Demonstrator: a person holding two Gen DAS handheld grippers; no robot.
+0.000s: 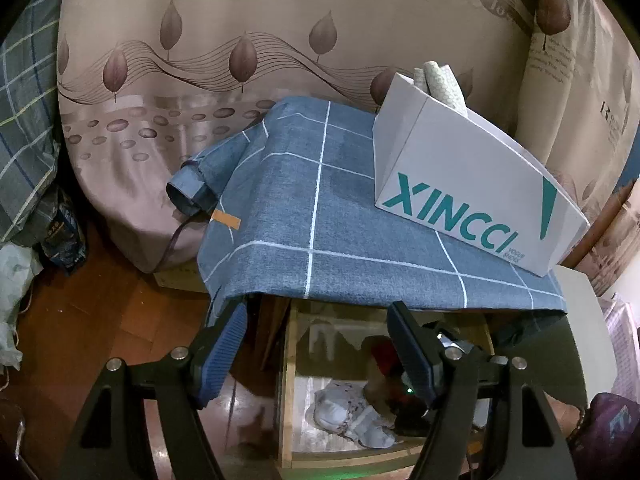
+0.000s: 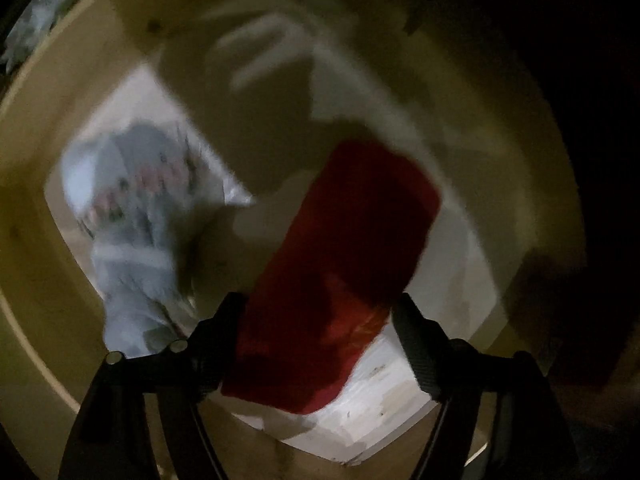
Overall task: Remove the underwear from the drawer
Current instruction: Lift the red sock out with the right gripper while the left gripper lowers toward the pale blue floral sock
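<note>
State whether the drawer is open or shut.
Open: the drawer stands pulled out, with red underwear and a pale garment visible inside.

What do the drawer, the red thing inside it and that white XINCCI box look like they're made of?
Drawer: pale bare wood, going by its plain unpainted-looking walls. Red garment: soft cloth, probably knit; it lies limp and matte, though blurred. XINCCI box: smooth white printed cardboard with crisp folded edges.
</note>
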